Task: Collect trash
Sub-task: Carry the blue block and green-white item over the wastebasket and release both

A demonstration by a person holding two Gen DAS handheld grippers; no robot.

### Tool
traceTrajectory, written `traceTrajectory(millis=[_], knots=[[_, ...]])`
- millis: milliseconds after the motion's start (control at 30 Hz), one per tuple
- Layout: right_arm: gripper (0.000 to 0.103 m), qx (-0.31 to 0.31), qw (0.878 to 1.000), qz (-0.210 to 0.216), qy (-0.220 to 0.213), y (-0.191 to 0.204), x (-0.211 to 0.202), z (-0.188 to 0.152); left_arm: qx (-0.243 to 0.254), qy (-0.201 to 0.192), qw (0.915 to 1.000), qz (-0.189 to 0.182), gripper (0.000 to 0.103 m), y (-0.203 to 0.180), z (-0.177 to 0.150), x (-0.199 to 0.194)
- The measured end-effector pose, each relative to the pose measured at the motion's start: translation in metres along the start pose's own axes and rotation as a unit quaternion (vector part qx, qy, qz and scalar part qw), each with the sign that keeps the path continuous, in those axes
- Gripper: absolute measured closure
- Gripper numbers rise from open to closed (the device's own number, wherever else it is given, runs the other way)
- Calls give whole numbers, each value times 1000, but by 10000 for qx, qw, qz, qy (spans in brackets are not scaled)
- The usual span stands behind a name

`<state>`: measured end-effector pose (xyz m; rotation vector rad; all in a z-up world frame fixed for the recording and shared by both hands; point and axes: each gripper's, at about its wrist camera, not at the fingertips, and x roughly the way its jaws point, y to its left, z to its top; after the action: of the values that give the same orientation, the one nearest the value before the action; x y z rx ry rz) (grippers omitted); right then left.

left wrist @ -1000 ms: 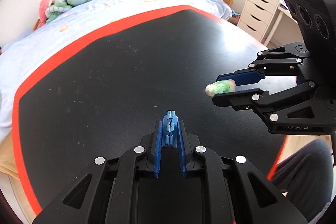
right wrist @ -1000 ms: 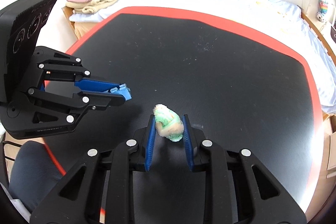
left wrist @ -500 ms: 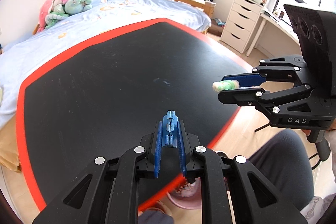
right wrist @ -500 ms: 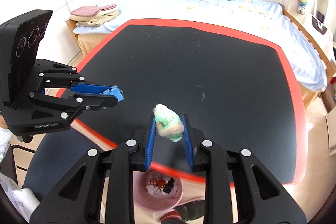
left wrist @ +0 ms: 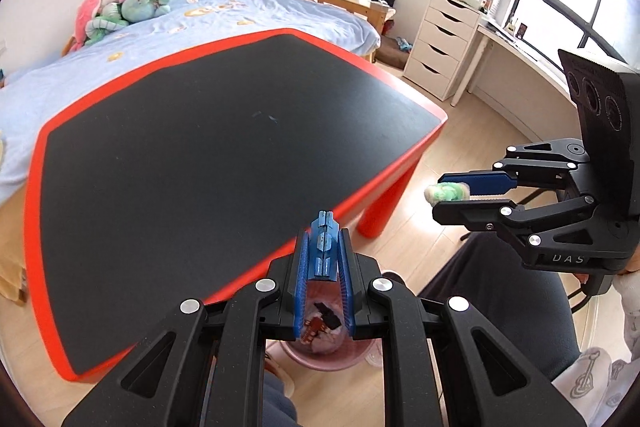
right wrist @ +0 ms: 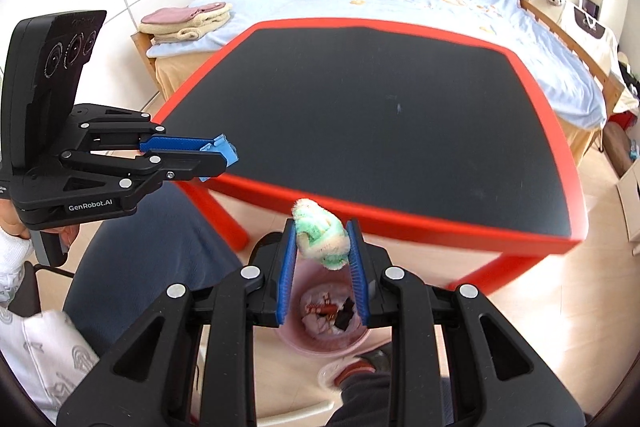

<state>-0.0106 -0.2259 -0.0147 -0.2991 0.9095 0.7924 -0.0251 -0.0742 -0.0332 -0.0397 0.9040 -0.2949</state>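
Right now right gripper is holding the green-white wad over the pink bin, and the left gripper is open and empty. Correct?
Not quite. The left gripper is not open: in the left wrist view its blue pads are pressed together, with nothing between them. The rest stands: the right gripper holds the green-white wad above the pink bin, as the right wrist view shows.

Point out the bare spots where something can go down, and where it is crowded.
The black tabletop with the red rim shows nothing on it, from the bed side to the near edge. The wooden floor between the table's red leg and the white drawer unit is bare. The pink bin below the right gripper, which holds a green-white wad, is already part full.
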Motion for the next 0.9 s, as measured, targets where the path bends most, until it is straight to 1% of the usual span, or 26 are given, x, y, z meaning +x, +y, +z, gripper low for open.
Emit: traceTrajectory(millis=[167, 300, 633, 767, 833, 867, 900], knots=[[78, 28, 9999, 55, 137, 4, -1, -18, -8, 67, 9999, -106, 89, -8, -16, -2], [78, 71, 9998, 120, 169, 6, 1, -23, 50, 138, 9998, -128, 89, -15, -23, -1], [78, 91, 9997, 174, 162, 5, 0, -25, 75, 164, 9997, -173, 89, -20, -24, 2], [78, 145, 9993, 287, 186, 4, 3, -26, 60, 189, 9995, -238, 88, -20, -23, 3], [76, 160, 9992, 314, 193, 4, 4, -25, 57, 227, 9994, -245, 87, -21, -22, 5], [70, 181, 9991, 320, 217, 3, 5, -25, 34, 236, 9995, -228, 85, -21, -22, 6], [63, 208, 9991, 291, 243, 2, 6, -25, 13, 252, 9994, -217, 77, -18, -22, 7]])
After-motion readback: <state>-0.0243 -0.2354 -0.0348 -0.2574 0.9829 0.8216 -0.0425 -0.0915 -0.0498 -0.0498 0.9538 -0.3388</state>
